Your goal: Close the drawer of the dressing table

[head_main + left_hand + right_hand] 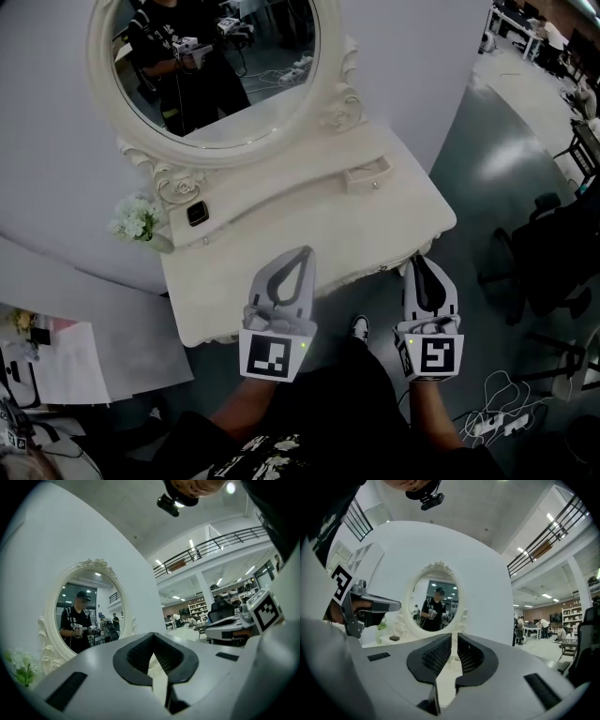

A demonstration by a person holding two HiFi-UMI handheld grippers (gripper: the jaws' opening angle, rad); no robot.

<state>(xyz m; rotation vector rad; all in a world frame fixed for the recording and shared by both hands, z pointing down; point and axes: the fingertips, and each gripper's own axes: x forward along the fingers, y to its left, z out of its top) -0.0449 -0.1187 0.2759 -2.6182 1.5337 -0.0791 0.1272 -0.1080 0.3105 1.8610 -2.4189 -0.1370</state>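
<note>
The white dressing table [309, 234] stands against the wall under an oval mirror [216, 66]. On its raised tier, right of the mirror, a small drawer [367, 174] sticks out a little and sits askew. My left gripper [302, 253] [153, 635] hovers level over the front of the tabletop, its tips together with nothing in them. My right gripper [419, 259] [454, 637] is at the table's front right corner, short of the small drawer. A narrow gap shows between its tips and nothing is in it. Both point toward the mirror [436, 603].
White flowers [136, 220] and a small dark box [197, 213] stand on the tier left of the mirror. A dark office chair [553, 253] and floor cables [502, 417] are on the right. Papers [56, 361] lie at the left. My shoe [359, 326] is below the table's front edge.
</note>
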